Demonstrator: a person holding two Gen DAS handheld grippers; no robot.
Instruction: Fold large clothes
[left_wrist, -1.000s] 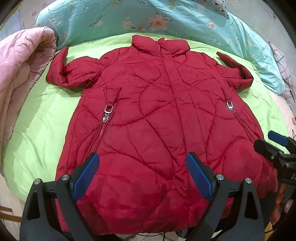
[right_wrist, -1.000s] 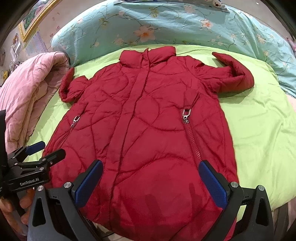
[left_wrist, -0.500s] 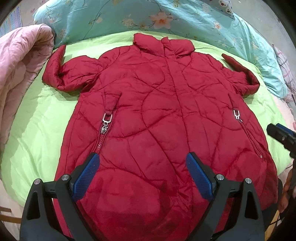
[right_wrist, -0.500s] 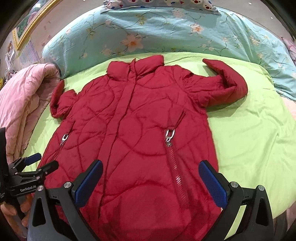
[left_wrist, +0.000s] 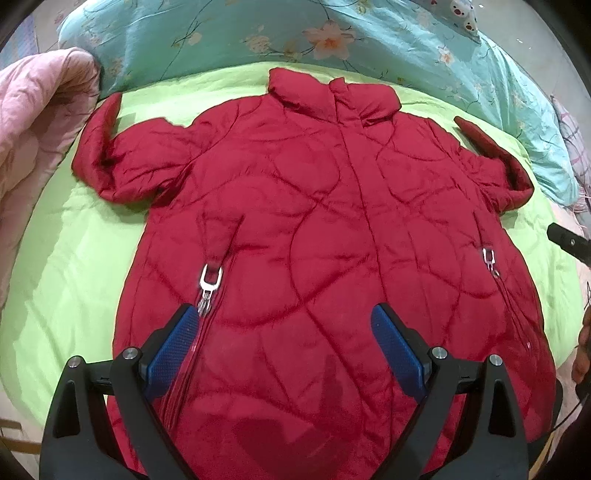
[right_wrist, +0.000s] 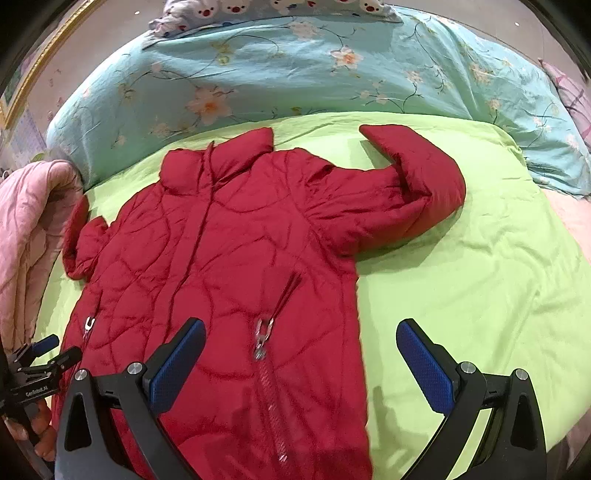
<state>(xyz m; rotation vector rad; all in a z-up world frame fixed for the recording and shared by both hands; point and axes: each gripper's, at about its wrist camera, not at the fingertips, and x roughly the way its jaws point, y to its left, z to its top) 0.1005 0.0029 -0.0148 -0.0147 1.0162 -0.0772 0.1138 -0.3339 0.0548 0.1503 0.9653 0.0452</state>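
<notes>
A red quilted jacket (left_wrist: 317, 229) lies front up and spread flat on a lime-green sheet (left_wrist: 66, 266), collar toward the pillows. It also shows in the right wrist view (right_wrist: 229, 251). Both sleeves are bent upward; the right sleeve (right_wrist: 413, 184) curls toward the pillow. My left gripper (left_wrist: 288, 339) is open and empty above the jacket's lower left half, by the left pocket zipper (left_wrist: 210, 284). My right gripper (right_wrist: 303, 354) is open and empty above the jacket's right edge, near the right pocket zipper (right_wrist: 263, 336).
A light-blue floral duvet (right_wrist: 295, 74) runs along the head of the bed. A pink quilt (left_wrist: 33, 122) is heaped at the left. Bare green sheet (right_wrist: 480, 280) lies right of the jacket. The left gripper shows at the right view's left edge (right_wrist: 40, 362).
Both grippers have moved forward up the jacket toward the collar. The right gripper has shifted right, over the jacket's right edge. The jacket has not moved.
</notes>
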